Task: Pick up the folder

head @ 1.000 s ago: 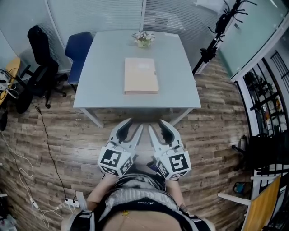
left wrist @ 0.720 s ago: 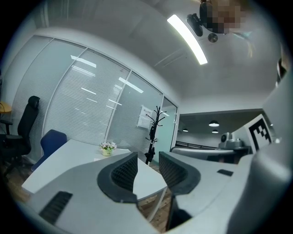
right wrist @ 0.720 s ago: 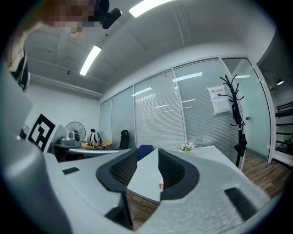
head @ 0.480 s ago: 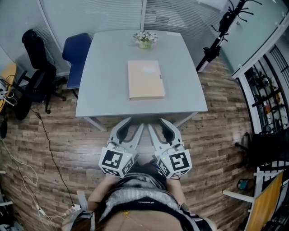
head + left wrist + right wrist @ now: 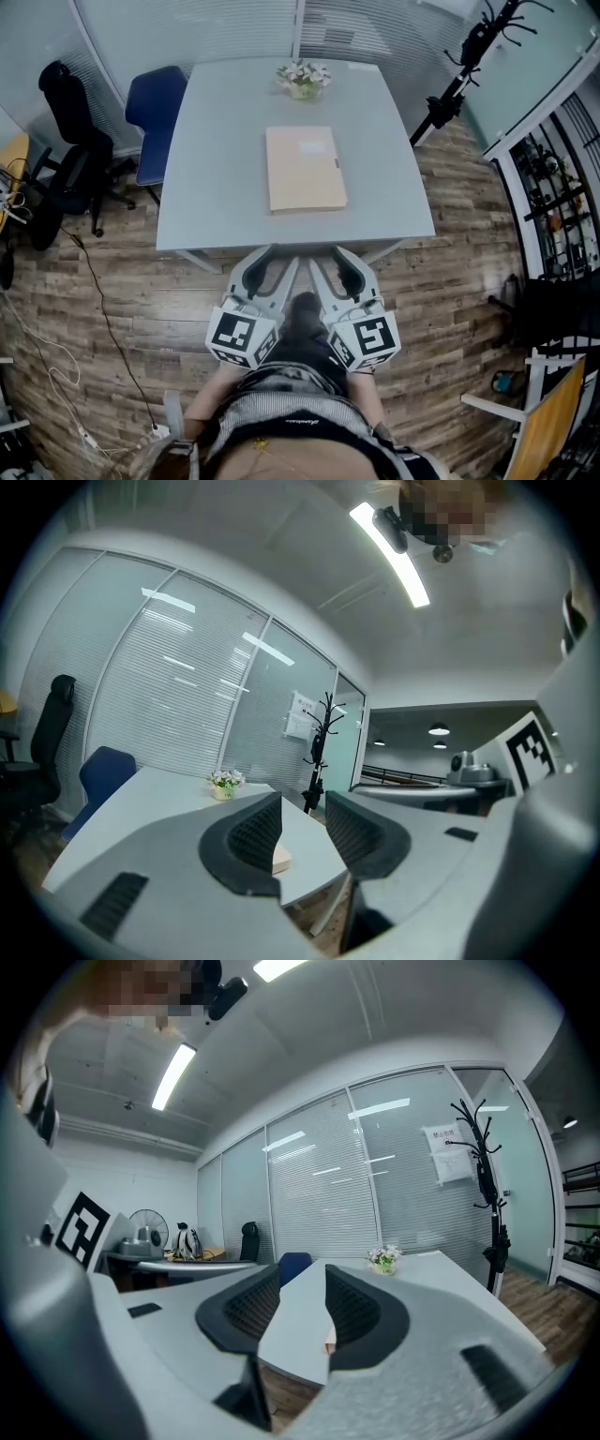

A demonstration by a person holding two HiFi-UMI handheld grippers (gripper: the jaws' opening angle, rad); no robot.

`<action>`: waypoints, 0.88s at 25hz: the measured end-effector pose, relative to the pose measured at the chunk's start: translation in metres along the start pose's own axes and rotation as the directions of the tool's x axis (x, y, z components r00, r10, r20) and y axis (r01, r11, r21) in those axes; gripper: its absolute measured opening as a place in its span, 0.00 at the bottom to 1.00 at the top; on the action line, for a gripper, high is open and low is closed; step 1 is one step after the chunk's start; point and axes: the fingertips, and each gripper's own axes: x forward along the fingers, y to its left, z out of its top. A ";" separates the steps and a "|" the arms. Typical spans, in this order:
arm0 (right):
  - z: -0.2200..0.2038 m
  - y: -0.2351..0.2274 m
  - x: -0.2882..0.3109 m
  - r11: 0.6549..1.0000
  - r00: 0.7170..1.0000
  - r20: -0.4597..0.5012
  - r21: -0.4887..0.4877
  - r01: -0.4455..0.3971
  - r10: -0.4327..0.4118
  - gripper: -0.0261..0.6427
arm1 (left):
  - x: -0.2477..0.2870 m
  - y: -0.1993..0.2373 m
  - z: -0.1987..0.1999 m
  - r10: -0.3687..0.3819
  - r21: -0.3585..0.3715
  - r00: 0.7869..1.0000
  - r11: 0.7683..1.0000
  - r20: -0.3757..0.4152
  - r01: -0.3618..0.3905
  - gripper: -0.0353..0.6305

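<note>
Folder [image 5: 306,170], tan, shut and flat, lies near the middle of the grey tabletop [image 5: 216,187] with nothing on it, so its edges are free to take. Blue chair [image 5: 155,108] stands at the tabletop's left side, clear of my path. My left hand-held gripper [image 5: 278,258] and right hand-held gripper [image 5: 326,258] hang side by side off the near edge, aimed at the folder, both part-open and empty. The right jaws have just opened slightly further, I judge in readiness. Flower pot [image 5: 300,82] sits beyond the folder, apart.
</note>
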 end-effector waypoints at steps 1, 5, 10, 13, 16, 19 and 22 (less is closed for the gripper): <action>0.001 -0.003 0.004 1.000 1.000 0.001 0.001 -0.004 0.004 0.27 | 0.004 0.003 0.001 0.003 0.000 1.000 1.000 0.001 -0.003 0.26; 0.002 -0.015 0.023 1.000 1.000 0.001 0.002 -0.017 0.017 0.27 | 0.023 0.017 0.001 0.018 -0.005 1.000 1.000 0.002 -0.018 0.26; 0.006 -0.043 0.055 0.999 0.999 0.002 0.006 -0.035 0.035 0.27 | 0.060 0.034 0.002 0.033 -0.010 0.999 0.999 -0.002 -0.033 0.26; 0.013 -0.064 0.080 0.999 0.999 0.007 0.007 -0.052 0.052 0.27 | 0.092 0.045 0.009 0.036 -0.009 0.999 0.999 0.004 -0.036 0.26; 0.023 -0.086 0.103 0.998 0.998 0.014 0.003 -0.068 0.068 0.27 | 0.125 0.055 0.019 0.037 -0.008 0.999 0.999 0.013 -0.037 0.26; 0.032 -0.105 0.125 0.995 0.995 0.021 0.014 -0.094 0.094 0.27 | 0.152 0.063 0.028 0.040 -0.027 0.999 0.999 0.017 -0.039 0.26; 0.040 -0.123 0.142 0.992 0.992 0.028 0.027 -0.126 0.126 0.27 | 0.177 0.069 0.034 0.051 -0.033 0.999 0.998 0.015 -0.051 0.26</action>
